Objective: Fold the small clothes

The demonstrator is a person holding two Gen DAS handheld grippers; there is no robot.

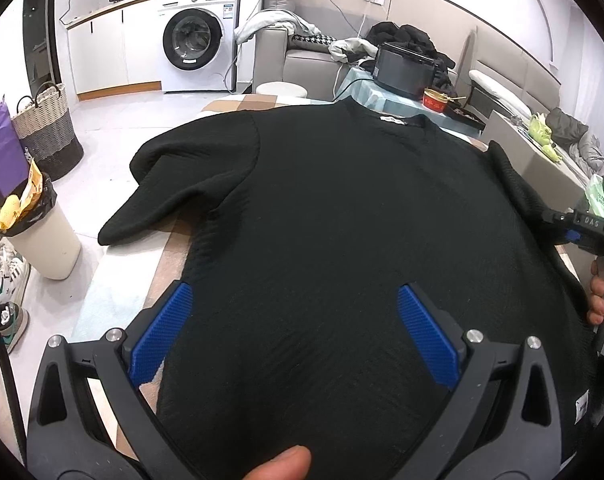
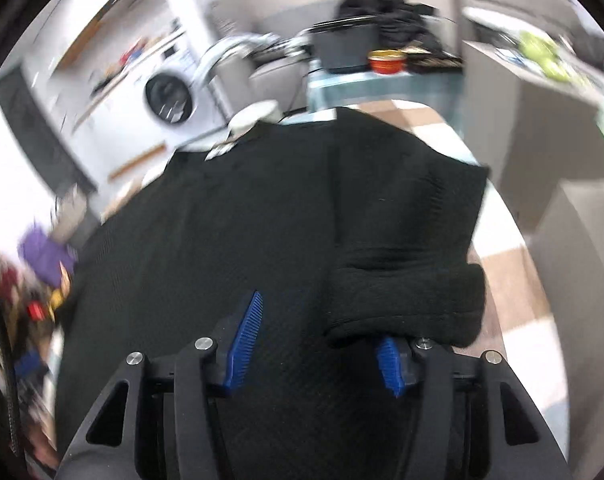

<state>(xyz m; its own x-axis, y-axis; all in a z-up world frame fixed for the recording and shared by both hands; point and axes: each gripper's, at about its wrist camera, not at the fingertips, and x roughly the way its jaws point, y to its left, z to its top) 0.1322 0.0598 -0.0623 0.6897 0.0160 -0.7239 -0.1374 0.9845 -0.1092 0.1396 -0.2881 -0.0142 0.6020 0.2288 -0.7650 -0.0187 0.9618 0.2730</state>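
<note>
A black short-sleeved top (image 1: 334,208) lies flat on the checked table (image 1: 141,280), collar at the far end. My left gripper (image 1: 293,300) is open over the hem, its blue pads (image 1: 177,320) wide apart above the cloth. In the blurred right wrist view the same top (image 2: 221,232) fills the middle, and its right sleeve (image 2: 406,280) is rolled up and lies over the right finger. My right gripper (image 2: 322,328) is open, jaws apart, holding nothing. It also shows in the left wrist view (image 1: 586,228) at the top's right edge.
A bin (image 1: 41,236), a woven basket (image 1: 47,132) and shoes (image 1: 1,280) stand on the floor to the left. A washing machine (image 1: 193,40) is at the back. A second table with a black appliance (image 1: 406,68) and a red bowl (image 1: 436,100) lies beyond the collar.
</note>
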